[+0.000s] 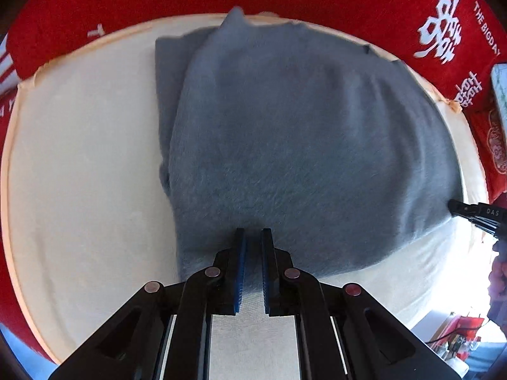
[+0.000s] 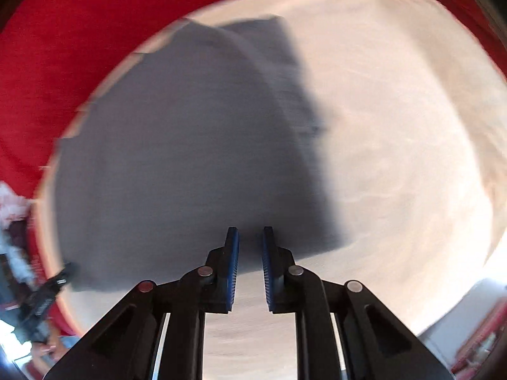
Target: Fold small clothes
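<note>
- Left gripper [image 1: 253, 264]: in the left wrist view we see its blue pads drawn close together near the 6 o'clock edge, with only a narrow gap. Grey fabric shows in that gap, but we cannot tell whether the pads pinch it or merely hover above it; we read the gripper as closed and empty.
- Right gripper [image 2: 250, 264]: in the right wrist view, likewise at 6 o'clock, the jaws are drawn in to a slim gap, and we see nothing held between them. This view is blurred.
- Grey garment [image 1: 285, 145]: it lies flat on the cream surface [image 1: 79, 174], directly ahead of both grippers, running from the fingertips toward 12 o'clock. A second layer shows along its 10 o'clock side, so we judge it partly folded. In the right wrist view the grey garment [image 2: 177, 158] spreads from the fingertips toward 10 o'clock.
- Governing relation: the near hem lies just at both sets of fingertips. The right gripper appears at 3 o'clock in the left view, at the garment's edge; neither looks clearly nearer.
- Red cloth [image 1: 348, 3]: beyond the cream surface, from 10 to 2 o'clock. White lettering at 2 o'clock reads "THE BIGDAY", beside large Chinese characters.
- The other gripper's body bears "DAS".
</note>
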A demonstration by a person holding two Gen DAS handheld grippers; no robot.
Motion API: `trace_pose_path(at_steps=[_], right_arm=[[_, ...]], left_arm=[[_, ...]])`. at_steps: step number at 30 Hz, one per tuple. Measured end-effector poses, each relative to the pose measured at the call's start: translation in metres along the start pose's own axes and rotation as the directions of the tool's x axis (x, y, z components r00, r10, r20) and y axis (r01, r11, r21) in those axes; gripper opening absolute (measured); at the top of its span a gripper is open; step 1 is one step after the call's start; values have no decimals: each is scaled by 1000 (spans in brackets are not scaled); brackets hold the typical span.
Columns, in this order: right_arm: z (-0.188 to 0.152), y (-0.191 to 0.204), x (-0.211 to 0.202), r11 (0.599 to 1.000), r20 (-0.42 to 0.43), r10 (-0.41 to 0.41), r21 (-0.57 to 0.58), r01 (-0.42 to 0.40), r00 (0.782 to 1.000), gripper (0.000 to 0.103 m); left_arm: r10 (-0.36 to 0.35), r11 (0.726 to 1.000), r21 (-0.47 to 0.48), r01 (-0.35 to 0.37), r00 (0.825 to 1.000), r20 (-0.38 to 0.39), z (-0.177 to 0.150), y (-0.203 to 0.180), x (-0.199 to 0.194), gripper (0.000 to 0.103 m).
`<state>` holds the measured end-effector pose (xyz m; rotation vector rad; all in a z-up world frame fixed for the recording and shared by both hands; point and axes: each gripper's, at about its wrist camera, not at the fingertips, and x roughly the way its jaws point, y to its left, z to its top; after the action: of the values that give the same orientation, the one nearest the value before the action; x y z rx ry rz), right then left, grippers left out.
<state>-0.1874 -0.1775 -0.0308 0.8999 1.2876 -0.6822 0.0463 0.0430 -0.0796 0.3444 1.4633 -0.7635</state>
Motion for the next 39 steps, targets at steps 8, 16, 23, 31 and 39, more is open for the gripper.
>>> trace_pose_path(at_steps=[8,16,23,31,39], right_arm=[[-3,-24,-30,986,61,51,155,-60,997,2],[57,39,-39,997,126,77,-11,-77,989,2],[113,62,-6,996,105,88,-38,-84,991,3],[129,34,3,996,101,85,-2,-85,991,0],[115,32,-21,994,62,104,23,-106,993,3]], left_arm=[[13,999,-34,-12,999,35,26,11,-37,9],[43,998,-41,-37,987,153,118,7,-39,9],[120,992,-57,-114,984,134,162,12,7,9],[102,991,-98,-91,988,116,162,37,11,9],[164,984,-85,-157,982,90,144,36,-15,9]])
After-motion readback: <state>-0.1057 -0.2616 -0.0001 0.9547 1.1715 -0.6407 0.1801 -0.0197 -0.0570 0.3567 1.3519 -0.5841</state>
